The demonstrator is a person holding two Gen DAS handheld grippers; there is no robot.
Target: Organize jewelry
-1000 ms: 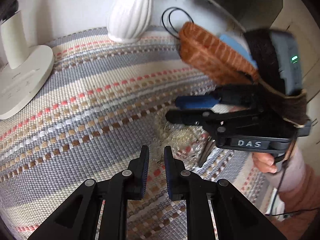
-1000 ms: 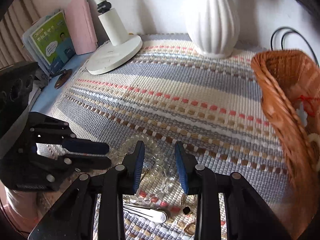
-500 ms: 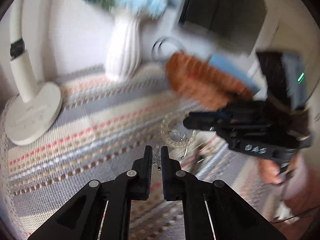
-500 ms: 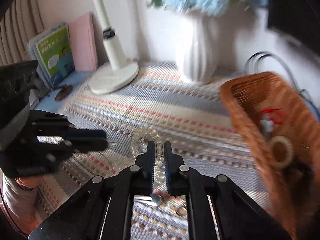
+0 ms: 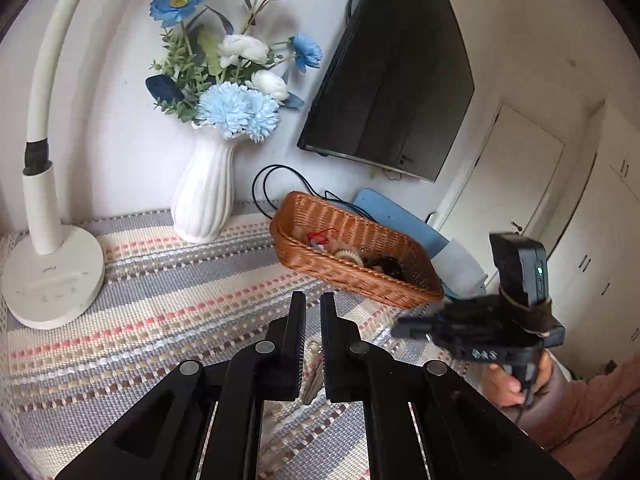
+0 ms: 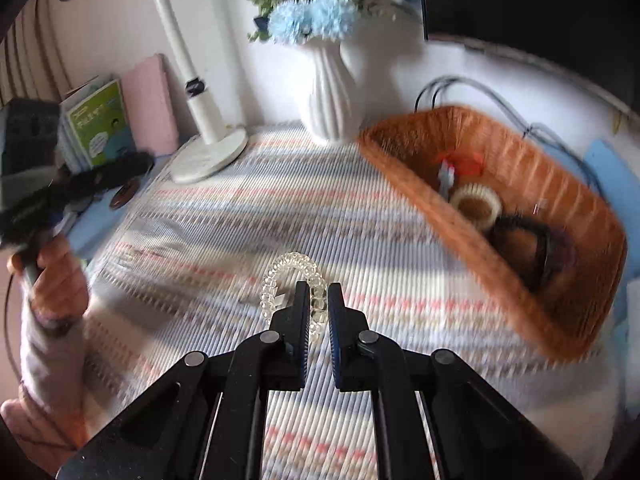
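Observation:
My right gripper (image 6: 318,292) is shut on a clear bead bracelet (image 6: 276,280) and holds it in the air above the striped mat (image 6: 248,216), left of the wicker basket (image 6: 400,176). The basket holds a red string piece (image 6: 460,160), a cream ring (image 6: 476,204) and a dark hair tie (image 6: 536,240). In the left wrist view my left gripper (image 5: 313,304) is shut, raised over the mat and pointing at the basket (image 5: 352,280). A small pale piece (image 5: 315,347) shows in its gap; I cannot tell if it is held. The right gripper (image 5: 400,327) hangs at the right, in a hand.
A white vase (image 5: 204,196) with blue flowers and a white desk lamp (image 5: 52,276) stand at the back of the mat. Books (image 6: 100,124) lean at the far left. A dark monitor (image 5: 392,72), cables (image 5: 272,184) and a blue pad (image 5: 400,216) lie behind the basket.
Both grippers shut and rose off the mat. The right one closed on the clear bracelet and carried it up and rightwards, closer to the basket. The left one tilted up.

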